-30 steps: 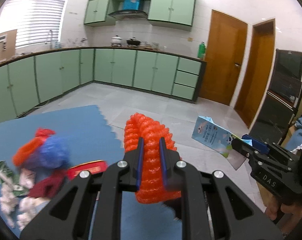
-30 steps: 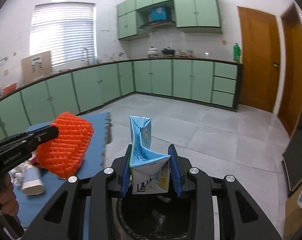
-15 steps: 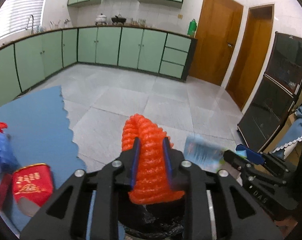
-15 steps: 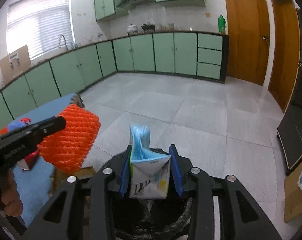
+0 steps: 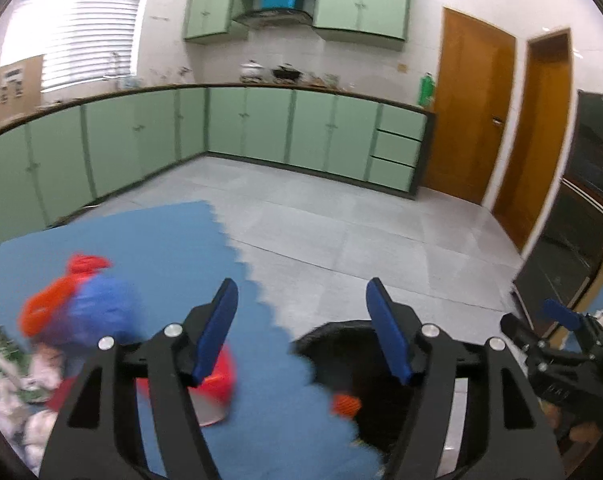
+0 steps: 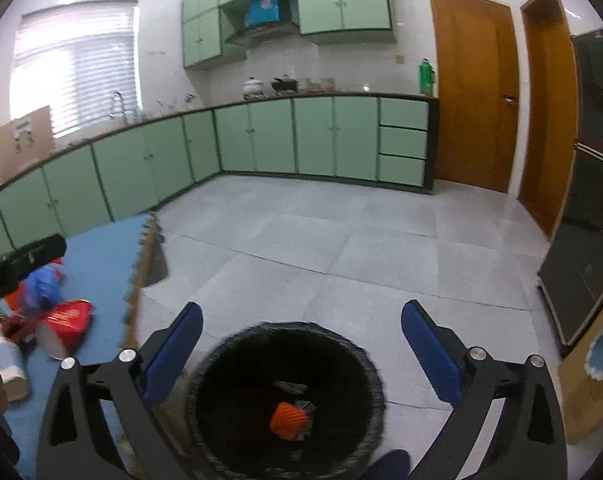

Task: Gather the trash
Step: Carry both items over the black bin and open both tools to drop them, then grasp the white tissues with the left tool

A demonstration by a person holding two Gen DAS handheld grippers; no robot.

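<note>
Both hand-held grippers emptying over the bin

The right hand-held gripper [image 6: 301, 354] and left hand-held gripper [image 5: 303, 332], jaws just opening, are hanging released above the black bin [image 6: 209, 376]; orange netting [image 6: 287, 422] is lying inside. More trash [image 5: 77, 312] is waiting on the blue mat [image 5: 161, 248], beside grey floor tiles [image 6: 341, 240] and green cabinets [image 6: 313, 140].

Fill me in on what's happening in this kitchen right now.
A person with a gripper in each hand is clearing trash off a blue mat into a black-lined bin. Both the left gripper and the right gripper have just been opening, and nothing is between their jaws. An orange foam net lies inside the bin. More trash waits on the mat: a red cup, a blue and orange bag bundle and crumpled white paper.
</note>
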